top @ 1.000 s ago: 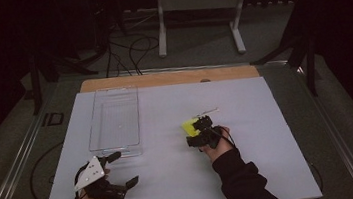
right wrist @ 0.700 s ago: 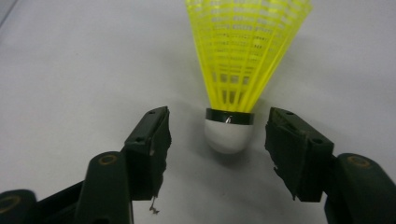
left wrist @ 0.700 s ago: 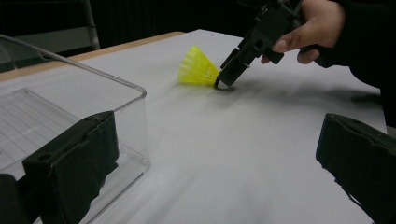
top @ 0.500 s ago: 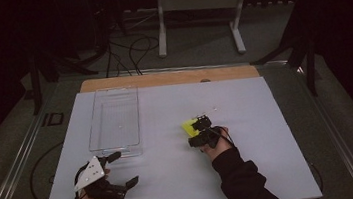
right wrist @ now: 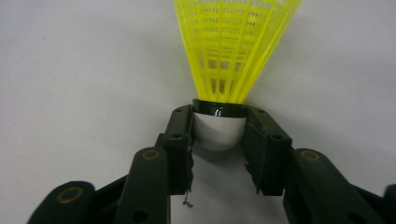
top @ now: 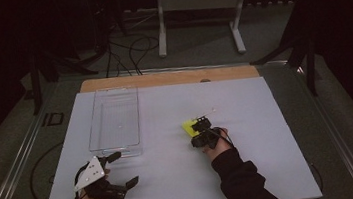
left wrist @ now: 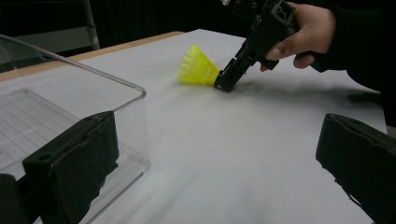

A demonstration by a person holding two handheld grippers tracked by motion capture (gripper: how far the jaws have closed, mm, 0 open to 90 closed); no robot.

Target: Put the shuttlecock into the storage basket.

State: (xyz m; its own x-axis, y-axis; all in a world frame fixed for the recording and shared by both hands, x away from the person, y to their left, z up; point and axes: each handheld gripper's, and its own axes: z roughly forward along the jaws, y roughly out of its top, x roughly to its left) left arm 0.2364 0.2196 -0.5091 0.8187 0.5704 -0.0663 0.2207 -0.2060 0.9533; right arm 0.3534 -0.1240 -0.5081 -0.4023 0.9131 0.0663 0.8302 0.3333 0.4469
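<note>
A yellow shuttlecock (top: 187, 127) lies on its side on the white table top (top: 253, 171), right of the middle. My right gripper (top: 199, 127) is at its cork end. In the right gripper view the jaws have just been closing and now press on the white cork (right wrist: 219, 133) from both sides, with the yellow skirt (right wrist: 236, 46) pointing away from me. The left gripper view shows the same grip, shuttlecock (left wrist: 198, 70) and right gripper (left wrist: 227, 80), from the side. My left gripper (top: 124, 169) rests open near the front left, nothing between its pads (left wrist: 74, 163).
A clear plastic tray (top: 92, 124) stands on the left half of the table, its near corner (left wrist: 140, 93) just ahead of my left gripper. A wooden strip (top: 162, 78) runs along the far edge. Behind the table are cables and a metal stand (top: 198, 1).
</note>
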